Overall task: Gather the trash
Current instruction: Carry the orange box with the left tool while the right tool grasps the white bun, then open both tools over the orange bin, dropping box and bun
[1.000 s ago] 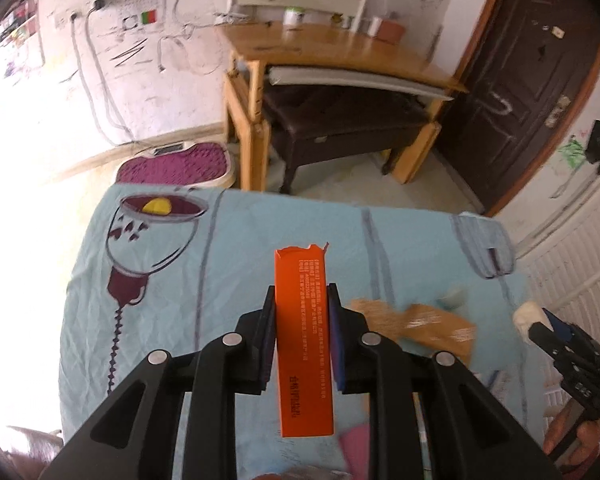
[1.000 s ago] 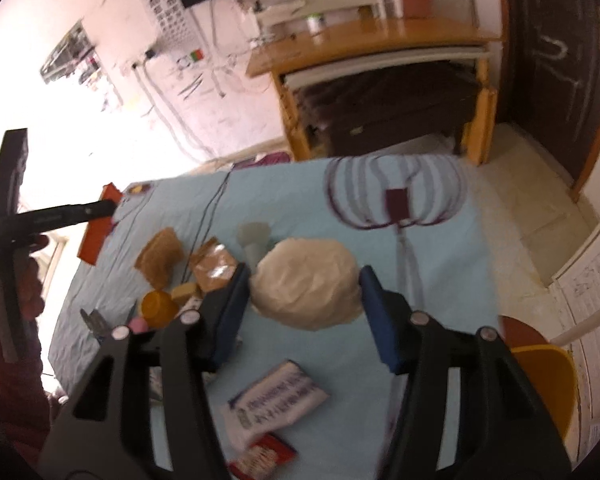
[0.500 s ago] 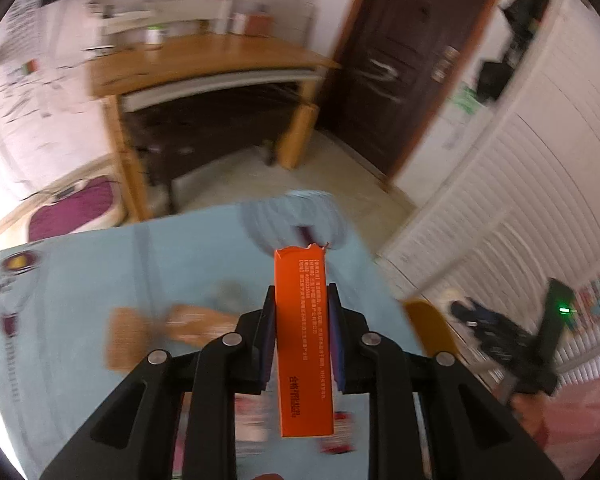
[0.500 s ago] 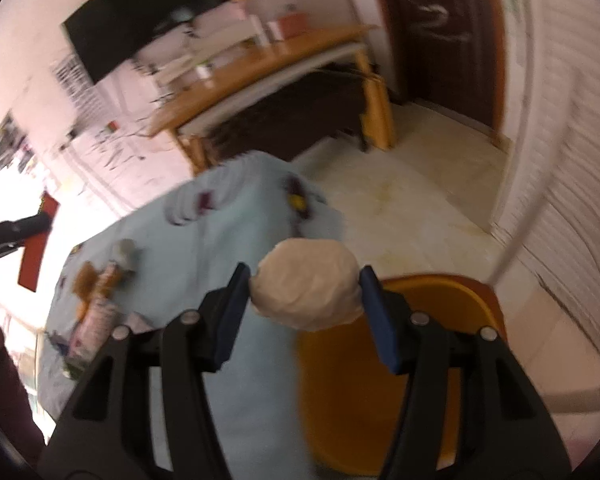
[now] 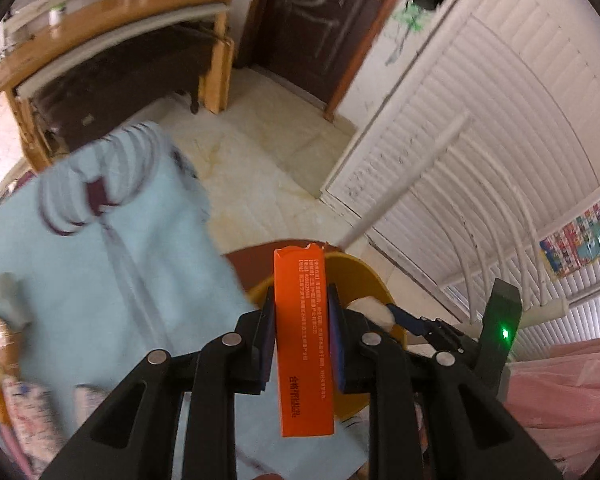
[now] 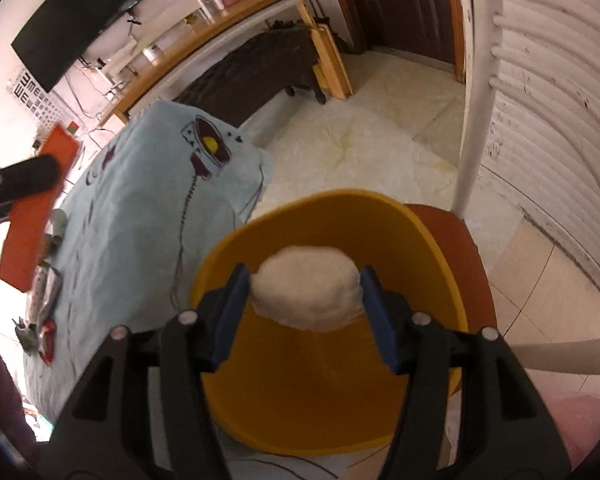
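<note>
Orange cardboard, long flat carton [image 5: 304, 344], torn at top edge, printed in small white characters too fine to read; pinched upright betw. the blue pads of the left gripper [image 5: 302, 340], centre of left wrist view. Same carton seen far left of right wrist view [image 6: 32, 208], tilted.

Off-white, soft, crumpled paper wad [image 6: 306, 286], roughly round, matte and lumpy; sits betw. the blue pads of the right gripper [image 6: 304, 304], both pads against its sides, centre of right wrist view. Also visible in left wrist view [image 5: 370, 310], right of the carton, w/ a blue pad just beside it.

Directly beneath the wad: glossy yellow plastic round bin [image 6: 440, 264], smooth wall, open top, filling lower centre of frame; rim also shows behind the carton in left wrist view [image 5: 364, 276]. Reddish-brown round surface [image 6: 452, 224] under the bin, upper right of it.

Left of bin: wrinkled light-blue printed tablecloth [image 6: 140, 216] w/ dark maroon line drawings. Small wrappers and packets [image 6: 44, 292] along lower left edge, blurred, print unreadable.

Upper left: black flat screen [image 6: 84, 20] on wall, eye chart w/ rows of E shapes [image 6: 22, 88] below it. Wooden desk [image 6: 228, 12] at top centre, dark brown door [image 5: 312, 28] top centre of left view, white louvred shutters [image 5: 500, 128] at right. White slanted pole [image 6: 476, 92] crossing right side, close by bin.
</note>
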Demonstrator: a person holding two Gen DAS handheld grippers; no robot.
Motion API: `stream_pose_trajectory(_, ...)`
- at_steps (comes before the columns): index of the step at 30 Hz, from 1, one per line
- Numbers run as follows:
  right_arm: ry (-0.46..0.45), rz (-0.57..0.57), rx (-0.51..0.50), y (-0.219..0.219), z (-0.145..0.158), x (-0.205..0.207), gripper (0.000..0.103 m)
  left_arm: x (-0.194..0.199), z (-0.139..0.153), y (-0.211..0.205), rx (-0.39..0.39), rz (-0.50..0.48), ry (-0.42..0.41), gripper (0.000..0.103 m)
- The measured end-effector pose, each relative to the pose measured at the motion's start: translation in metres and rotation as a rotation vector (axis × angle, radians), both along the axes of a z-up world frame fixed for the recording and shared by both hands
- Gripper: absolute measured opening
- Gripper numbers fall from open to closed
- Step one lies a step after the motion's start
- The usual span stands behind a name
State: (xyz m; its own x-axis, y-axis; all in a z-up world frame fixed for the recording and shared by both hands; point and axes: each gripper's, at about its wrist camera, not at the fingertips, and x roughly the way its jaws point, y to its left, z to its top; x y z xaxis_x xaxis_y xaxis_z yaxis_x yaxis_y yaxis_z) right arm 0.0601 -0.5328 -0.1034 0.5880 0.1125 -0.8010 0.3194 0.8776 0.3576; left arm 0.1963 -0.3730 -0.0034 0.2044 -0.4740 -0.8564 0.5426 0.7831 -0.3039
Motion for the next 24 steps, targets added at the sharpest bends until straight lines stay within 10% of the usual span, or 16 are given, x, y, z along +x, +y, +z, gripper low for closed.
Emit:
stream_pose_trajectory(7,-0.030,-0.052,0.039,-0.018,-0.001,-0.019,0.065,-0.007,-0.025,-0.040,0.018,-0.055,0.047,0.022)
stream_pose_trajectory(12,-0.050,-0.084,0.053,-0.024,0.003,-0.031,0.070,-0.008,-0.027,-0.043,0.008,-0.068,0.059,0.083)
stream_pose_trajectory(24,-0.147,0.015,0.025,0.021,0.053,-0.006,0.077,-0.001,0.013,0.055,-0.056,0.065,0.005,0.084)
